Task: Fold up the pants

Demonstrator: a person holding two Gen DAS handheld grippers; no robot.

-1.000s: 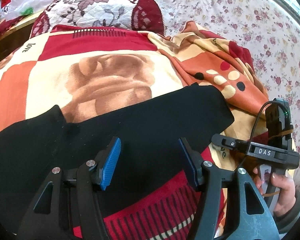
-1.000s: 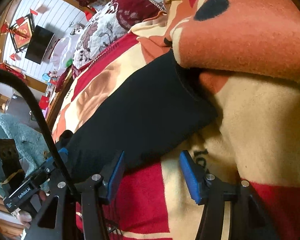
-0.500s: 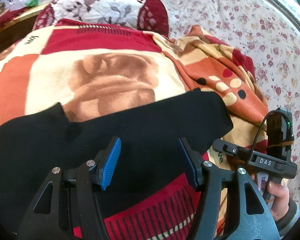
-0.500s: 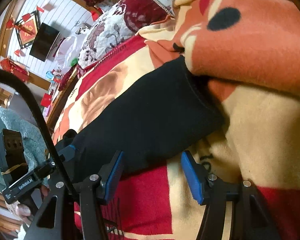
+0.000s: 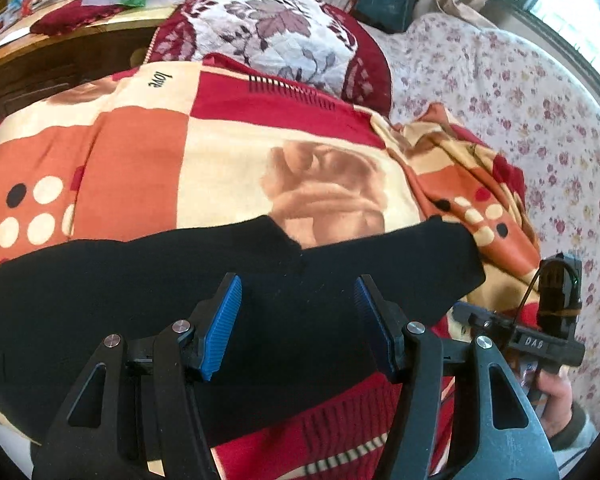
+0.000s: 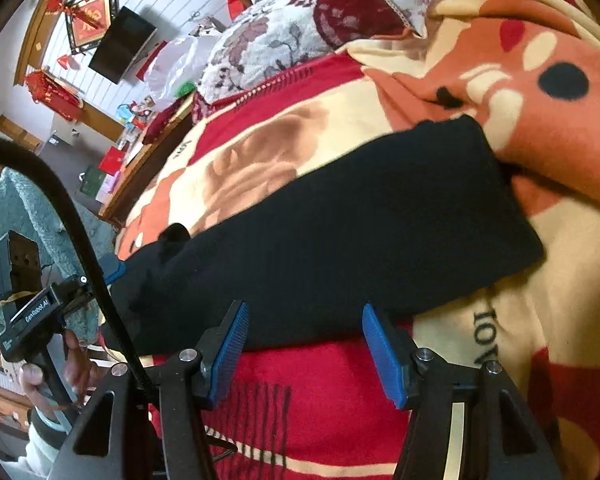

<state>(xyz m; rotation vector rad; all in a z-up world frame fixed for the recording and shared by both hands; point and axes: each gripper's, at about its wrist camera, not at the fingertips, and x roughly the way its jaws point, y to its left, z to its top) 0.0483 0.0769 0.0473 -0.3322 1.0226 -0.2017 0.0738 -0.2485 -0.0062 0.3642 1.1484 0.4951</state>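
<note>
Black pants [image 5: 260, 280] spread flat across a red, orange and cream blanket [image 5: 228, 160] on a bed, running as a long dark band from left to right, one end squared off near a bunched-up fold of the blanket [image 6: 540, 92]. Left gripper [image 5: 298, 320] poised over the middle of the pants, blue pads [image 5: 222, 320] standing apart with only dark cloth showing between them, nothing pinched; whether touching the cloth, cannot tell. Right gripper [image 6: 302, 344] placed at the near long edge of the pants, toward the squared end, jaws parted and empty, the dark edge just past the pad tips and red blanket below them. Seen from the left wrist, the right gripper's black body [image 5: 540, 340] sitting off the right end of the pants, held by a hand [image 5: 556, 404]. Seen from the right wrist, the left gripper's body [image 6: 40, 312] off to the left beside the far part of the pants, gripped by the other hand [image 6: 52, 376]. Floral pillow [image 5: 284, 40] at the head of the bed beyond the blanket, well apart from the pants.
</note>
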